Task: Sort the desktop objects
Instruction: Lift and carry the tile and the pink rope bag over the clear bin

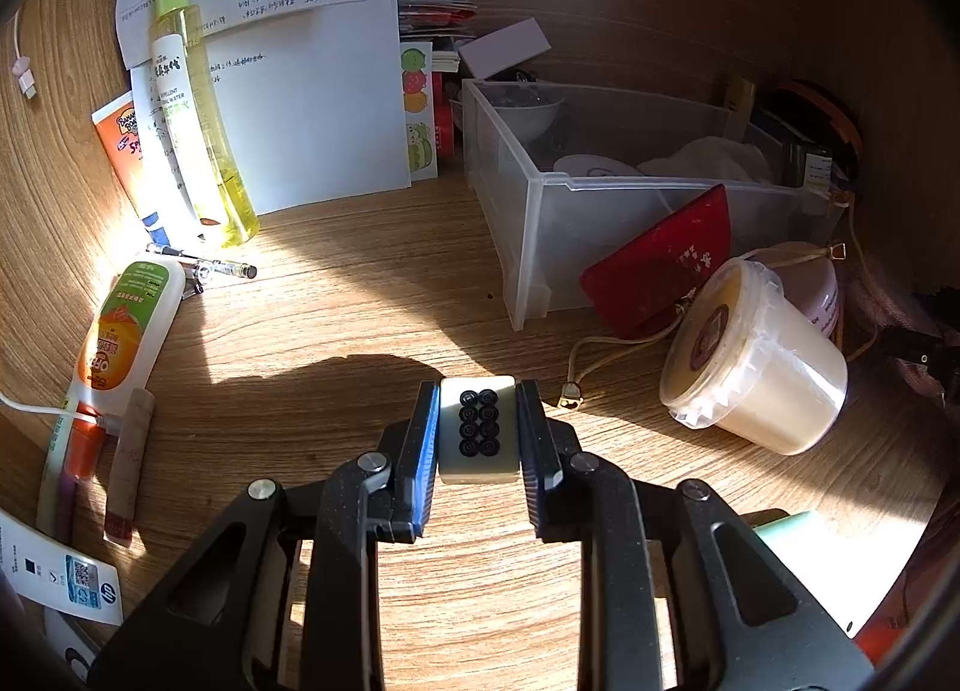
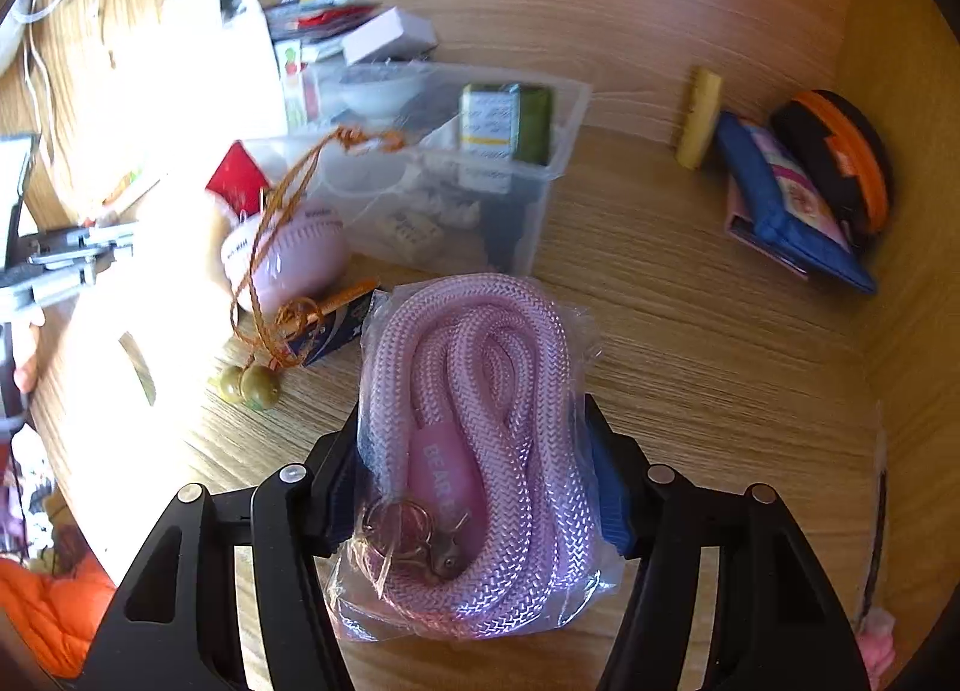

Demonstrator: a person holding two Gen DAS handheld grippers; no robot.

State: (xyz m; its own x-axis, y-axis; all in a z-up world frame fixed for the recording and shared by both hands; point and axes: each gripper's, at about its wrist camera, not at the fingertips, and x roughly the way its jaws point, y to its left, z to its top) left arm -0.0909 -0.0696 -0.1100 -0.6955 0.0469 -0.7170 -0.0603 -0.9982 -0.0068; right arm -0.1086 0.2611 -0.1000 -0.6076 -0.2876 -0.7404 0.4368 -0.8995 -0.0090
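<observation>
My left gripper [image 1: 478, 427] is shut on a pale mahjong tile [image 1: 478, 428] with black circles on its face, held just above the wooden desk. My right gripper [image 2: 477, 451] is shut on a clear bag holding a coiled pink rope strap [image 2: 480, 451] with a metal clasp; the pads press the bag from both sides and it is lifted off the desk. A clear plastic bin [image 1: 600, 199] [image 2: 444, 169] with assorted small items stands behind both grippers.
Left wrist view: a yellow spray bottle [image 1: 198, 109], a white and orange bottle [image 1: 129, 325], a pen [image 1: 204, 265] and papers [image 1: 300, 61] at left; a red card [image 1: 660, 265] and a white tub [image 1: 756, 355] at right. Right wrist view: a pink ball [image 2: 288, 259], a beaded cord [image 2: 252, 382], a blue pouch [image 2: 792, 205].
</observation>
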